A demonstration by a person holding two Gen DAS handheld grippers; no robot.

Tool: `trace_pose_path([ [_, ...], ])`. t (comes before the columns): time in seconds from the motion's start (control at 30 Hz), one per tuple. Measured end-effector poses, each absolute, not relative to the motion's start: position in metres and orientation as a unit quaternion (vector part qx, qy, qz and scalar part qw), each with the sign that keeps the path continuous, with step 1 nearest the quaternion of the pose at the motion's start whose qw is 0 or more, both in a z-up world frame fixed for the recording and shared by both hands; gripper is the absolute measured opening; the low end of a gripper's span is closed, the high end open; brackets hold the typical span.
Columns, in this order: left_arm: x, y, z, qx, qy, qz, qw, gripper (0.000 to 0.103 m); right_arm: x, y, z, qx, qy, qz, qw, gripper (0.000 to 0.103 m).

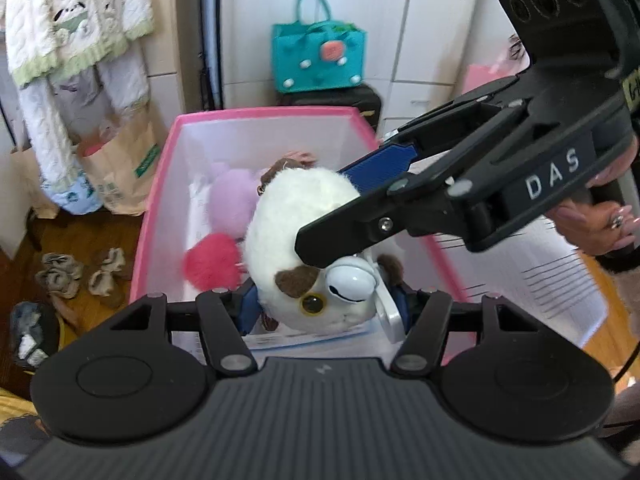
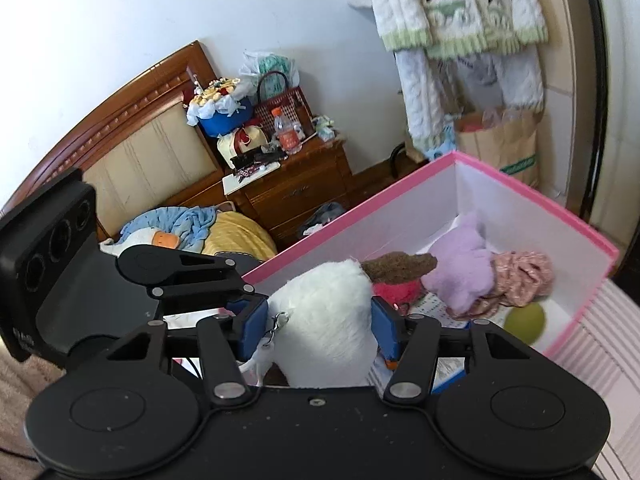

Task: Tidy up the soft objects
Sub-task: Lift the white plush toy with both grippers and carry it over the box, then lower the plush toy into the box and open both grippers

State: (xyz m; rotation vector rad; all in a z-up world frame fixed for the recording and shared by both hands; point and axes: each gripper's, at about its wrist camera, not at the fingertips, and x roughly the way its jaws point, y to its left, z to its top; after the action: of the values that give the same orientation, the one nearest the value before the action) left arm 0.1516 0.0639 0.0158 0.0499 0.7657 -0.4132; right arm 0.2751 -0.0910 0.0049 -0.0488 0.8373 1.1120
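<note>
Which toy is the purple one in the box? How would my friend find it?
Look for the big pink box with white walls. Among the soft toys on its floor, the purple plush lies between a hot-pink pompom and a crumpled dusty-pink fabric piece. It is the only pale lilac, fuzzy one; the white owl plush is held over the box by both grippers.

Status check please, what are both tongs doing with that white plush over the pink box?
Left tongs and right tongs both shut on white plush toy. Toy held above pink box. Purple plush and other soft items already inside; nothing blocking.
</note>
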Motion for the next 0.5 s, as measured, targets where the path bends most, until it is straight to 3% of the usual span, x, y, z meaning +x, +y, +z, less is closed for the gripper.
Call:
trace_pose_path([
  [0.23,0.177,0.07,-0.006,0.087,0.391,-0.163,0.901,0.061,0.301,-0.074,-0.023,-0.004,0.417,0.514,0.749,0.059],
  [0.5,0.187,0.075,-0.018,0.113,0.408,-0.144,0.894,0.068,0.317,-0.068,-0.036,0.007,0.44,0.5,0.746,0.057],
])
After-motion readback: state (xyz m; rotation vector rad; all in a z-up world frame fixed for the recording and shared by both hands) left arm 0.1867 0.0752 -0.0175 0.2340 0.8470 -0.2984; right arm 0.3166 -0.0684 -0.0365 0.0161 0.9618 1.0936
